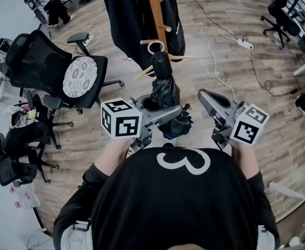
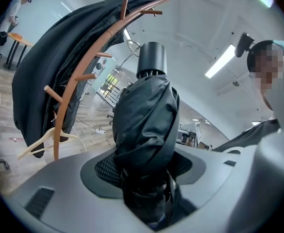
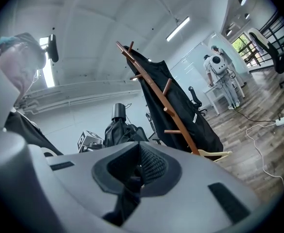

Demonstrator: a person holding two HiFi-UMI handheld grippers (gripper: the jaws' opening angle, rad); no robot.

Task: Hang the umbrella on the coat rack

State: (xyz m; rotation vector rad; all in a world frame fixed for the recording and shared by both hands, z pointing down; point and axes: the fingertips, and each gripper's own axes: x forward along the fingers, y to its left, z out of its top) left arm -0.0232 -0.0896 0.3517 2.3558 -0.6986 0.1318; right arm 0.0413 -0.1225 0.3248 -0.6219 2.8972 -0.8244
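Pads of the left hand-held gripper [image 2: 146, 171] pinch the folded black umbrella [image 2: 145, 125] low on its bundled canopy. That contact is plain only in the left gripper view. The head view places the grip at frame centre, just above the person's black shirt [image 1: 178, 202]. The right hand-held gripper [image 3: 134, 152] has its jaws pressed together on nothing and sits right of the umbrella, apart from it.

The umbrella's long axis runs up the frame in every view. Its cylindrical handle [image 1: 161, 65] is uppermost, pointing away from the person toward the wooden coat rack [image 1: 155, 9]. The head view shows a pale ring [image 1: 155, 47] at the handle's tip, in line with the rack's pole.

The right gripper view alone shows the rack side-on, with a black coat [image 3: 185, 106] draped on it and the umbrella left of it, apart. An office chair [image 1: 43, 64] stands at far left on the wood floor [image 1: 230, 72].
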